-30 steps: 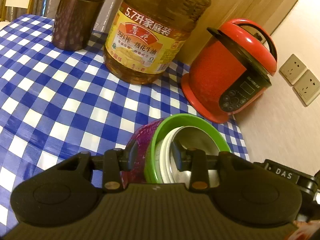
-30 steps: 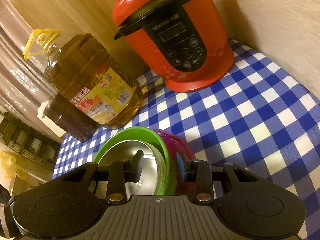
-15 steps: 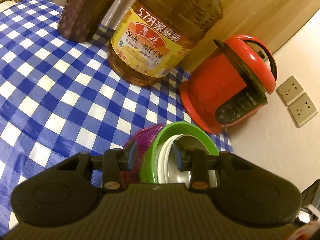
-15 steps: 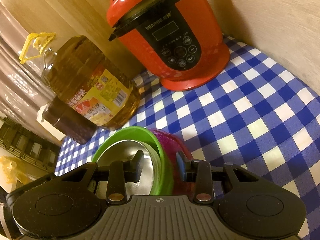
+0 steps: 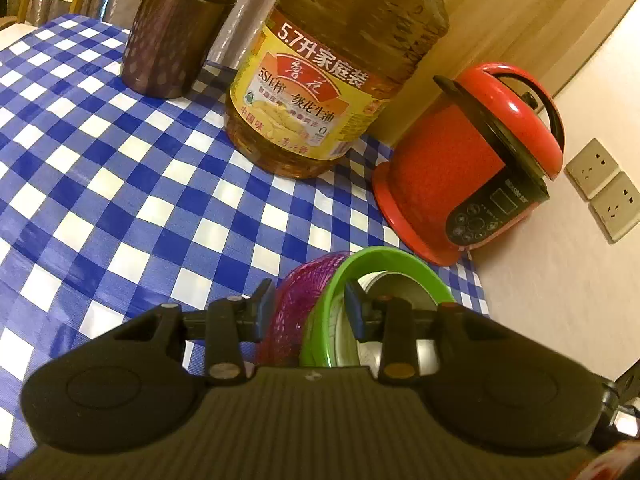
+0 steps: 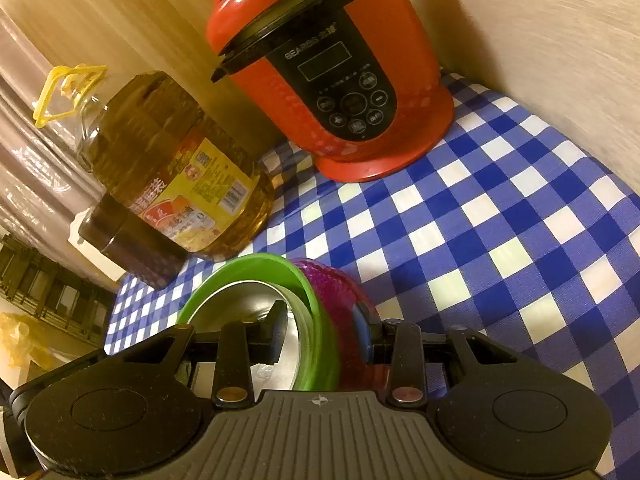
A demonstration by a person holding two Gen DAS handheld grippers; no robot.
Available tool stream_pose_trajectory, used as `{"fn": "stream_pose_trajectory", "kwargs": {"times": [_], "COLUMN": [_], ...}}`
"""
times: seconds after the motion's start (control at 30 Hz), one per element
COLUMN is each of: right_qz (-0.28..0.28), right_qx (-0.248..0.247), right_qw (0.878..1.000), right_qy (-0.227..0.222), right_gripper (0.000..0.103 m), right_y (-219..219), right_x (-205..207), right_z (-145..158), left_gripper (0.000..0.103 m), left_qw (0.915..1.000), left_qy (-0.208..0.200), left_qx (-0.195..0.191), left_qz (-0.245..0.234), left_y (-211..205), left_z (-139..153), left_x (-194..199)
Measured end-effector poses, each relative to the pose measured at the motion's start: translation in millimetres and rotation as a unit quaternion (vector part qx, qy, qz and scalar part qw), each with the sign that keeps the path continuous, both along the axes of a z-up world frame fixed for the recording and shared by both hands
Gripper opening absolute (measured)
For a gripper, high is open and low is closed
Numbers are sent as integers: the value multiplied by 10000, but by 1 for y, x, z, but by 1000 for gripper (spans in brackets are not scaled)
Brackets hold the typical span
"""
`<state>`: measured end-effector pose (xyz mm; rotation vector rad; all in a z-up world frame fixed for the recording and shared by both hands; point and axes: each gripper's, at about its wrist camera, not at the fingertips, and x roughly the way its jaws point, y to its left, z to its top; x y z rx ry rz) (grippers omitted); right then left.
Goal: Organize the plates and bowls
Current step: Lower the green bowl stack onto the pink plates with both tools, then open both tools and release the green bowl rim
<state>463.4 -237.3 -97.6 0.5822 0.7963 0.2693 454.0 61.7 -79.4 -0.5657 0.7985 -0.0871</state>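
Observation:
A nested stack of bowls is held between both grippers over the blue-checked tablecloth [image 5: 120, 184]. A magenta bowl [image 5: 290, 320] is outermost, then a green bowl [image 5: 384, 256], with a steel bowl [image 5: 404, 288] inside. My left gripper [image 5: 308, 294] is shut on the stack's wall, one finger outside the magenta bowl and one inside the rim. From the opposite side my right gripper [image 6: 320, 314] clamps the same stack across the magenta bowl [image 6: 336, 288], the green bowl [image 6: 256, 264] and the steel bowl [image 6: 240, 304]. Whether the stack's base touches the cloth is hidden.
A large oil bottle [image 5: 320, 80] and a brown canister [image 5: 172, 40] stand at the back. A red electric cooker [image 5: 448, 168] sits in the corner by the wall with sockets [image 5: 600, 184]. In the right wrist view the cooker [image 6: 340, 80] and the bottle [image 6: 172, 168] stand just beyond the bowls.
Both grippers keep the same hold on the bowl stack. The left wrist view has shifted and tilted slightly; the right wrist view is nearly the same.

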Motion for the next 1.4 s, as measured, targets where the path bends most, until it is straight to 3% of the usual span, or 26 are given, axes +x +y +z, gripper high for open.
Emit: {"fn": "stream_pose_trajectory", "kwargs": {"times": [0.1,0.33,0.57,1.03,1.13,1.23,1.4], "right_qz": [24,41,13,80,124,160,318], "right_qx": [-23,-33,-19,-104,-278,-409,-748], "right_qw": [10000,10000,10000,9996,9988,9976,9947], "right_qy": [4,44,15,-241,-378,-536,-623], "right_gripper": [36,36,36,37,45,60,62], "right_y": [1,1,-1,-6,-5,-5,1], "right_x": [1,1,0,-13,-25,-41,-68], "right_z": [0,-2,-1,12,18,24,28], "left_gripper": [33,33,32,34,36,43,60], "left_qw": [9999,9923,9935,9946,9938,9919,9880], "left_qy": [-42,-249,-148,-396,-421,-503,-603], "left_qx": [141,1143,1054,934,1006,1131,1371], "left_qz": [-45,-404,-407,-216,-233,-285,-380], "left_y": [-3,-26,-22,-14,-14,-17,-27], "left_z": [2,12,10,28,32,38,45], "left_x": [0,-1,-1,-18,-31,-45,-74]}}
